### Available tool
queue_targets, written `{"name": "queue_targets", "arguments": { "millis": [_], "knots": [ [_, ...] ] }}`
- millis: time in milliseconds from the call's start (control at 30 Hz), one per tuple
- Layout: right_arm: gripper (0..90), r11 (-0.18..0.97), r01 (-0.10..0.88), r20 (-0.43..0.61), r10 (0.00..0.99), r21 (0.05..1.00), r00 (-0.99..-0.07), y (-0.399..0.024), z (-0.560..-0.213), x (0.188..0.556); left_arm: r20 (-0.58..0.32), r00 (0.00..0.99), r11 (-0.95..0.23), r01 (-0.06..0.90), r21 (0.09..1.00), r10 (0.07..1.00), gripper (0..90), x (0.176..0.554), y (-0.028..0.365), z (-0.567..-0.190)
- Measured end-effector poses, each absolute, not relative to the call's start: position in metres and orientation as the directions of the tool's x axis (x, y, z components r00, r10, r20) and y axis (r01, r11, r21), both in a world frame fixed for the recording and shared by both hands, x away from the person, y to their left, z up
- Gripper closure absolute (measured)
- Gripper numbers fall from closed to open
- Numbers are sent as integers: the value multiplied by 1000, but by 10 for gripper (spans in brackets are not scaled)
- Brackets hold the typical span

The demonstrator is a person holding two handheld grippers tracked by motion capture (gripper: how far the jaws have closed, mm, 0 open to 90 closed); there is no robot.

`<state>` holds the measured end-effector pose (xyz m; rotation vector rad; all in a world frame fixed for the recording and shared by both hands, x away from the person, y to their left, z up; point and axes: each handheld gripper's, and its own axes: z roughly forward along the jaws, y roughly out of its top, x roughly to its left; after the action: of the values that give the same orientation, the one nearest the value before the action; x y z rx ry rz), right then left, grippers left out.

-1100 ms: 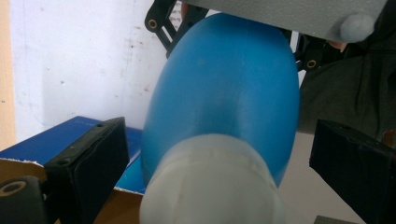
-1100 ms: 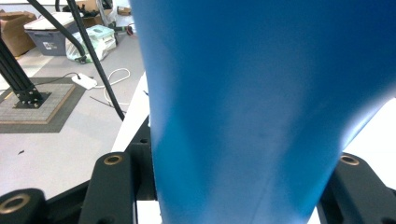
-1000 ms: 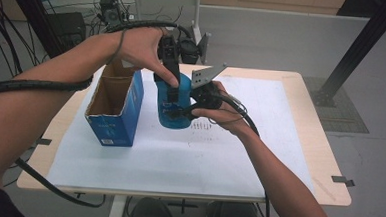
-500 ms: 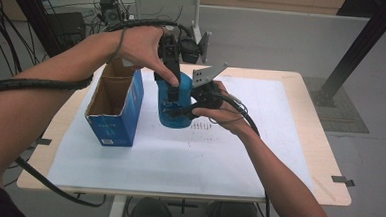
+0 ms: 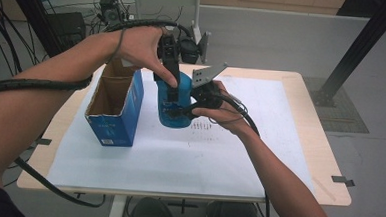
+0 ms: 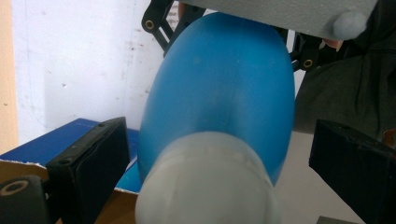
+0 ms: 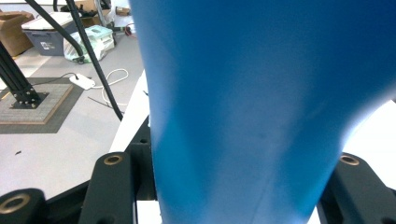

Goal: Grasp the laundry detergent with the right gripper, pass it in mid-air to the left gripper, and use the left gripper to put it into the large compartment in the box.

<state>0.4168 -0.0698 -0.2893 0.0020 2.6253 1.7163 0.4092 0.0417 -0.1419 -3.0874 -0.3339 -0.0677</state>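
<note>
White paper is covering the pale wooden table (image 5: 305, 124), with grey floor and black cables lying beyond it. I am seeing the blue bottle (image 5: 175, 105) standing upright just beside the open blue carton (image 5: 116, 109). My right gripper (image 5: 191, 106) is clamping the bottle's body from the side, its jaws closed on it. My left gripper (image 5: 171, 80) is reaching down over the bottle's whitish top, jaws standing wide on either side without pressing. Both forearms are stretching in from below.
</note>
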Motion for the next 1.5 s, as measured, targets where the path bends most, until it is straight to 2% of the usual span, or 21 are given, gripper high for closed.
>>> {"name": "queue_targets", "arguments": {
  "millis": [300, 433, 733, 1500],
  "knots": [
    [435, 397, -14, -13, -6, 918, -1000, -69, -288, 416, 43, 977, -978, 209, -27, 208, 107, 410, 42, -143],
    [435, 397, -13, -11, -7, 918, -1000, -70, -288, 415, 37, 979, -979, 203, -27, 202, 212, 410, 42, -143],
    [435, 393, -18, -12, -18, 919, -1000, -71, -287, 414, 34, 980, -980, 196, -36, 195, 351, 409, 41, -143],
    [431, 403, -21, -13, -22, 915, -1000, -73, -290, 415, 39, 982, -981, 189, -52, 187, 367, 410, 37, -146]
  ]
}}
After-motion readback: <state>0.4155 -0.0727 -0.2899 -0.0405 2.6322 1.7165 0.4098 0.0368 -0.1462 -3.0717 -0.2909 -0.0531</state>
